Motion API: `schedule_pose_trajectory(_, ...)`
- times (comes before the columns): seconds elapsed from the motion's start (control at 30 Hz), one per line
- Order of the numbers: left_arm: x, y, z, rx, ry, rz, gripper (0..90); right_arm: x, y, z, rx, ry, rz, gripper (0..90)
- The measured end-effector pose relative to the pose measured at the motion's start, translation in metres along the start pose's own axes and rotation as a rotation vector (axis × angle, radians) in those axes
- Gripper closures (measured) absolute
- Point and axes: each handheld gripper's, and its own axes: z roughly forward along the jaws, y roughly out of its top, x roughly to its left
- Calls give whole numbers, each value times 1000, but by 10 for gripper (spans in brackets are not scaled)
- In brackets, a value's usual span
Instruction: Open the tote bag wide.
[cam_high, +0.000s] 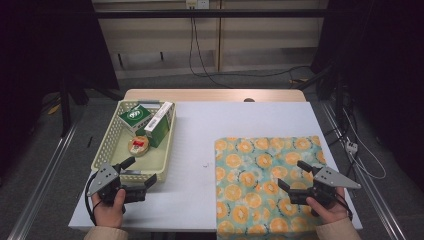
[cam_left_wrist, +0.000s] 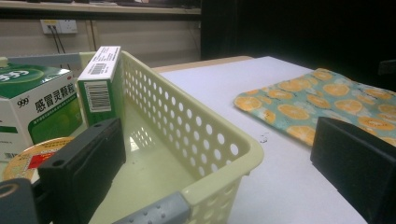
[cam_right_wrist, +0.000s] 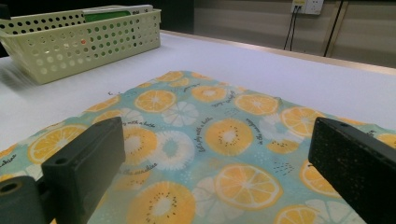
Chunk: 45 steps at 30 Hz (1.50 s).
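The left gripper (cam_high: 135, 173) is hovering at the near end of the cream perforated basket (cam_high: 113, 131), jaws spread wide and pinching nothing — one jaw is reaching over the rim into the basket, the other is sitting outside it, so the near corner wall is running between them. That is where I'd judge the trouble to be lurking: if the jaws are closing from here they are likely catching the thin plastic wall rather than anything inside, and a pull would be dragging or tipping the whole basket, spilling the green-and-white medicine box (cam_high: 135, 117), the taller green carton (cam_high: 160, 125) leaning beside it, and the small round tin with the red label (cam_high: 139, 145). The tin is lying nearest that gripper, just beyond the inner jaw on the basket floor; the two boxes are standing farther back, touching each other. The right gripper (cam_high: 299, 176) is also standing wide open and holding nothing, hanging just above the orange-slice patterned cloth (cam_high: 260, 165), which is spread flat on the white table (cam_high: 190, 150), well apart from the basket. The cloth is lying directly under and ahead of those jaws — a low closing pass there could be bunching or sliding the fabric instead of gripping an edge cleanly.
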Motion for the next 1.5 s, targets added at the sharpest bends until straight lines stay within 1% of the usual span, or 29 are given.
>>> schedule_pose_trajectory(0.17, 0, 0, -1, -4, 2, 2, 31, 1, 1, 2, 5, 3, 0, 36)
schedule_pose_trajectory(0.3, 0, 1, -1, -1, 2, 8, 31, 2, 3, 3, 12, 3, -15, 35)
schedule_pose_trajectory(0.4, -1, 1, 0, -5, 1, 3, 31, 3, 6, 5, 17, 1, -25, 36)
schedule_pose_trajectory(0.43, -1, 1, -1, 0, -1, 12, 31, 3, 7, 6, 17, 1, -23, 36)
schedule_pose_trajectory(0.5, -2, 1, -1, -1, -3, 12, 31, 4, 9, 9, 25, 2, -24, 37)
schedule_pose_trajectory(0.57, -2, 1, -1, -1, -3, 14, 31, 6, 13, 12, 39, -9, -27, 39)
schedule_pose_trajectory(0.6, -2, 2, -1, -5, -3, 14, 31, 7, 15, 13, 45, -7, -29, 42)
schedule_pose_trajectory(0.7, -3, 2, -1, -10, -1, 6, 31, 15, 23, 19, 61, -27, -36, 42)
schedule_pose_trajectory(0.73, -2, 2, -1, -8, -3, 12, 31, 17, 26, 22, 66, -20, -32, 43)
schedule_pose_trajectory(0.77, -3, 2, -2, -8, -2, 8, 31, 20, 29, 25, 75, -12, -32, 46)
schedule_pose_trajectory(0.83, -4, 2, -2, -11, -1, -1, 31, 25, 35, 31, 94, -13, -48, 52)
schedule_pose_trajectory(0.93, -6, 3, -3, -11, -4, 9, 31, 32, 45, 43, 125, 10, -39, 52)
schedule_pose_trajectory(1.0, -7, 4, -4, -7, -8, 22, 31, 38, 50, 55, 149, 14, -41, 52)
schedule_pose_trajectory(1.07, -7, 4, -4, -12, -12, 17, 31, 47, 54, 68, 170, 28, -38, 55)
schedule_pose_trajectory(1.13, -7, 3, -4, -14, -11, 10, 31, 55, 56, 82, 190, 49, -45, 61)
schedule_pose_trajectory(1.23, -6, 3, -4, -11, -13, 6, 31, 68, 54, 103, 226, 85, -50, 74)
schedule_pose_trajectory(1.3, -6, 2, -5, -14, -15, 5, 31, 73, 50, 116, 250, 109, -40, 74)
schedule_pose_trajectory(1.33, -6, 2, -5, -14, -16, 4, 31, 76, 48, 121, 266, 120, -34, 77)
schedule_pose_trajectory(1.4, -5, 2, -5, -12, -16, 5, 31, 81, 45, 130, 293, 135, -43, 85)
schedule_pose_trajectory(1.5, -5, 2, -5, -9, -17, -5, 31, 86, 41, 142, 323, 157, -49, 94)
